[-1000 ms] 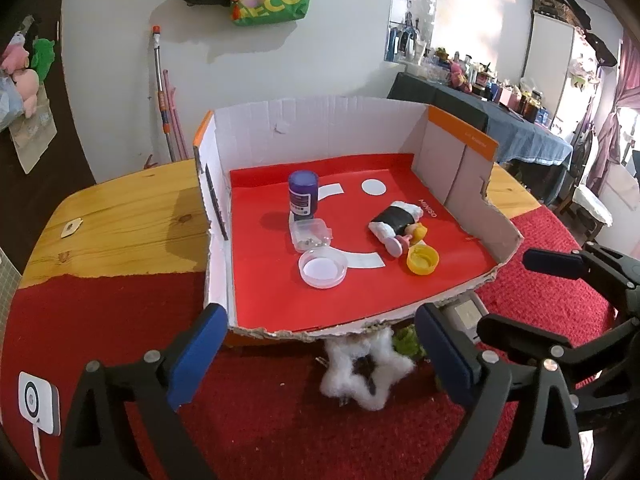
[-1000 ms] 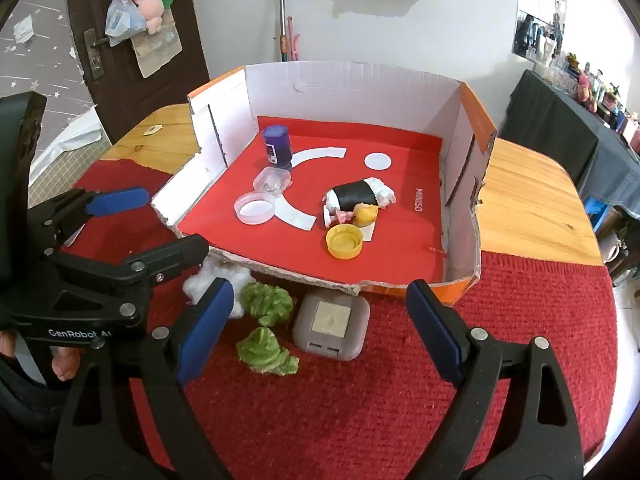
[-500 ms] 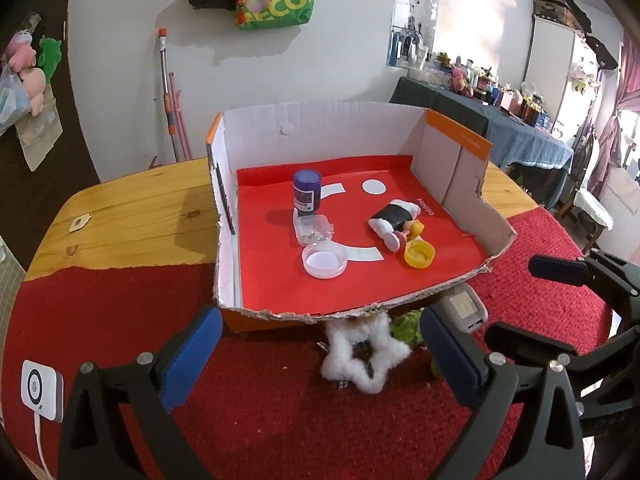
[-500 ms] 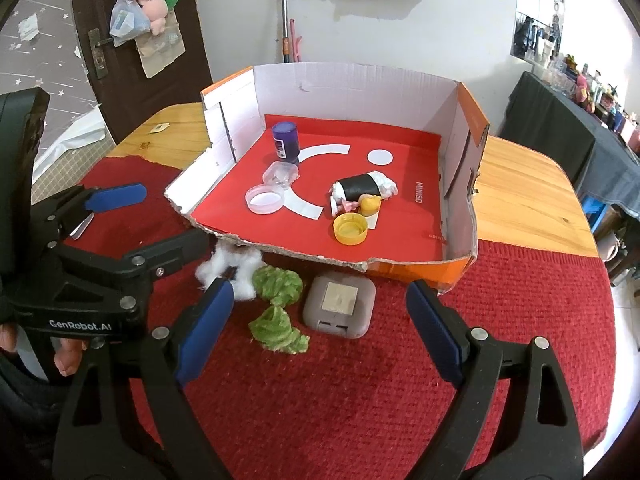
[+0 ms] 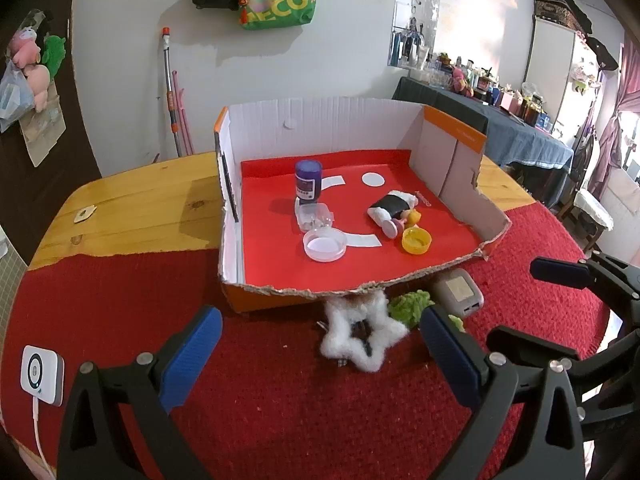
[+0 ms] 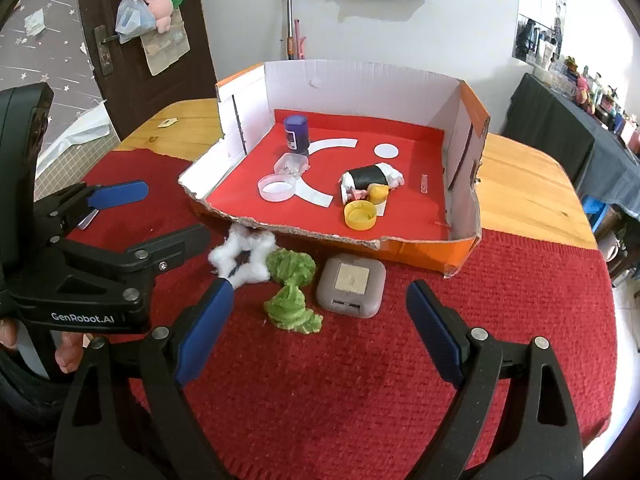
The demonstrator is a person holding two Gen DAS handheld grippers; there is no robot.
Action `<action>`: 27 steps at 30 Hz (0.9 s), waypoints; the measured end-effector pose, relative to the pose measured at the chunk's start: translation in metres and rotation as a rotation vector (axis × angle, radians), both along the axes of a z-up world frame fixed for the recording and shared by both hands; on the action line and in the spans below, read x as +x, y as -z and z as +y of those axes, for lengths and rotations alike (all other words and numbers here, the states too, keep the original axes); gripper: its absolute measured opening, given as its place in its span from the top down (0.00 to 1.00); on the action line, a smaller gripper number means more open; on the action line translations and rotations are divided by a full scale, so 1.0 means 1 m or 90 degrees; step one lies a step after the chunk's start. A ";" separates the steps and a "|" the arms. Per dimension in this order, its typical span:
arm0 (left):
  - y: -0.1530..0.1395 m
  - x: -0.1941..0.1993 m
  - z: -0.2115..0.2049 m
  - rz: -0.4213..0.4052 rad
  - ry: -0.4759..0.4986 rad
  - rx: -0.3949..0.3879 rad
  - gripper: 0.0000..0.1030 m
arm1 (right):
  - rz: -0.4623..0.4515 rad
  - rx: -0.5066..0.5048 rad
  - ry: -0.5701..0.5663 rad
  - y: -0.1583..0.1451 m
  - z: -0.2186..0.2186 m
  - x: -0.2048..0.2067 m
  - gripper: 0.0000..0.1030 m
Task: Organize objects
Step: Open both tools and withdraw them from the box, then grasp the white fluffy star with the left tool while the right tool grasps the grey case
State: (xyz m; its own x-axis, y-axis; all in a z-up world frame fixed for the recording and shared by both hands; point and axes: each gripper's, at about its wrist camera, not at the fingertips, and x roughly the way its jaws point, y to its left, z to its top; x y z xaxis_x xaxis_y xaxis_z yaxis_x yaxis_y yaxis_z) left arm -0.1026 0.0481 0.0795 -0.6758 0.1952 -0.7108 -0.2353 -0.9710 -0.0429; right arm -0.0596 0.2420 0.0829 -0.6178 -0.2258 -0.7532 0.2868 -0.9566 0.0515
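A cardboard box (image 5: 456, 148) (image 6: 468, 120) with a red floor holds a purple bottle (image 5: 308, 181) (image 6: 296, 133), a clear cup (image 5: 316, 216), a white lid (image 5: 324, 245) (image 6: 276, 188), a black-and-white doll (image 5: 394, 210) (image 6: 370, 180) and a yellow cap (image 5: 417, 240) (image 6: 360, 216). On the red cloth in front of it lie a white fluffy star (image 5: 362, 338) (image 6: 243, 257), a green fluffy piece (image 6: 290, 292) (image 5: 412, 307) and a grey square case (image 6: 351, 285) (image 5: 458, 292). My left gripper (image 5: 320, 360) and right gripper (image 6: 316, 328) both stand open and empty, short of these things.
The wooden table (image 5: 132, 208) is partly covered by a red cloth (image 6: 360, 400). A small white device (image 5: 42, 374) with a cable lies at the left. A dark-clothed table (image 5: 516, 136) with clutter stands at the far right. A person's fingers (image 6: 66, 356) hold the left gripper's handle.
Both grippers have drawn back from the box. The star, green piece and grey case now show fully in front of it. Nothing was gripped.
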 end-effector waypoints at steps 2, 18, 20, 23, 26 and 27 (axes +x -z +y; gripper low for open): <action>0.001 0.001 0.000 -0.001 0.000 0.000 0.02 | 0.000 0.001 0.000 0.000 0.000 -0.002 0.14; 0.019 0.015 0.001 -0.017 -0.003 -0.005 0.02 | -0.015 -0.002 -0.007 0.018 0.000 0.015 0.14; 0.022 0.015 0.001 -0.022 -0.001 -0.005 0.02 | -0.016 -0.002 -0.008 0.020 0.000 0.016 0.14; 0.026 0.014 0.002 -0.026 0.000 -0.006 0.02 | -0.018 -0.005 -0.005 0.022 0.002 0.016 0.15; 0.029 0.013 0.002 -0.032 0.006 -0.005 0.07 | -0.021 -0.010 0.001 0.025 0.005 0.015 0.25; 0.030 0.012 0.003 -0.033 0.009 -0.006 0.09 | -0.024 -0.013 0.003 0.026 0.006 0.013 0.30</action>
